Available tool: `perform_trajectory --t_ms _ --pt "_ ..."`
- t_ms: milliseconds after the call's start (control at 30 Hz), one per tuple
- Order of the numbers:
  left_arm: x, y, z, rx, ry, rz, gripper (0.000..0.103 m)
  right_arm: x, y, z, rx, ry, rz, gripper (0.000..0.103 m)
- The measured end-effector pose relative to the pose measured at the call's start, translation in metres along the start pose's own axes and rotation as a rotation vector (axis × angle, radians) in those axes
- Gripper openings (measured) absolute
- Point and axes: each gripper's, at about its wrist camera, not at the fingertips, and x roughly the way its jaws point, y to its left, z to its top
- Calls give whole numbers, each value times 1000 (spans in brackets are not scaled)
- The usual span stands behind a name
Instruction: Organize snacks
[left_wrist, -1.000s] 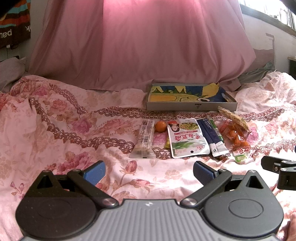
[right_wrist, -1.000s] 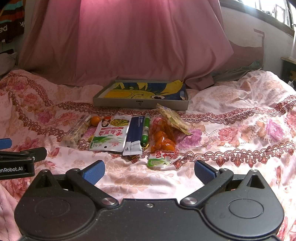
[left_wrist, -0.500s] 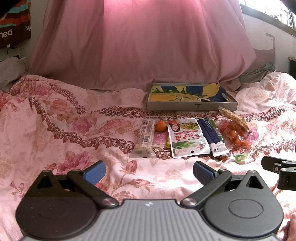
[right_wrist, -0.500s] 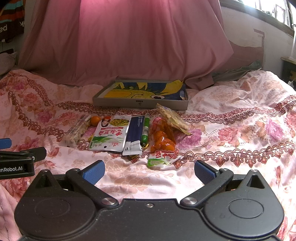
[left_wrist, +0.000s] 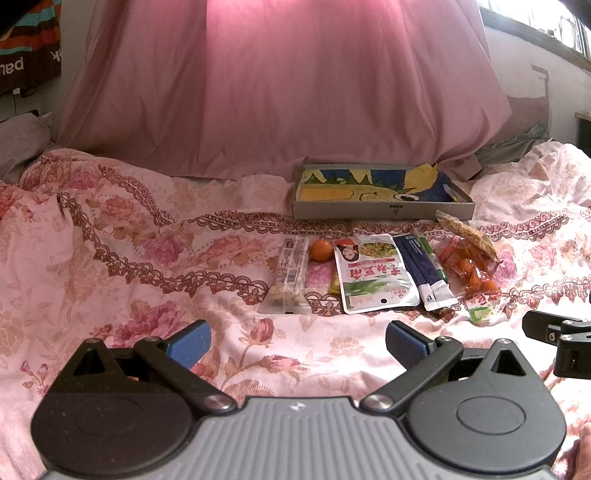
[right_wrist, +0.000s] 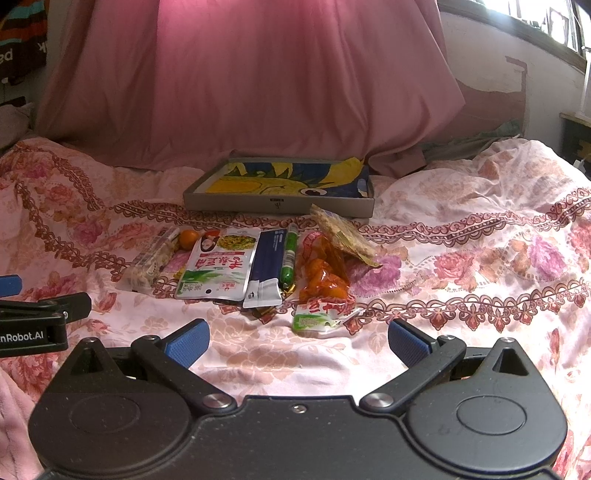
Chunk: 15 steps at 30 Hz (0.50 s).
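both grippers hang above the floral bedspread (left_wrist: 147, 266) with nothing in them — my left gripper (left_wrist: 295, 341) has its blue pads spread wide, and my right gripper (right_wrist: 297, 341) is spread just the same. the snacks lie in a row ahead of me, well apart from the pads: a clear nut bar (left_wrist: 290, 273), a small orange (left_wrist: 320, 250), a white-and-green pouch (left_wrist: 373, 273), a dark blue sachet (left_wrist: 423, 271), a green tube (right_wrist: 289, 254), a bag of orange candies (right_wrist: 325, 275) and a brown cracker pack (right_wrist: 343, 236) leaning over it. behind them sits a shallow grey box (left_wrist: 384, 212) with a yellow-and-blue picture inside — no snack in it. a pink sheet (left_wrist: 288, 92) hangs at the back.
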Motion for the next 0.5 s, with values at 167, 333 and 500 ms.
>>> perform_trajectory --t_ms 167,333,500 --pt "1 4 -2 -16 16 -11 103 3 -5 1 23 13 -1 103" --pt "5 7 1 -43 12 -6 103 7 -9 4 54 32 41 103" --pt "18 12 14 -30 53 -67 103 20 -4 10 13 67 84 103"
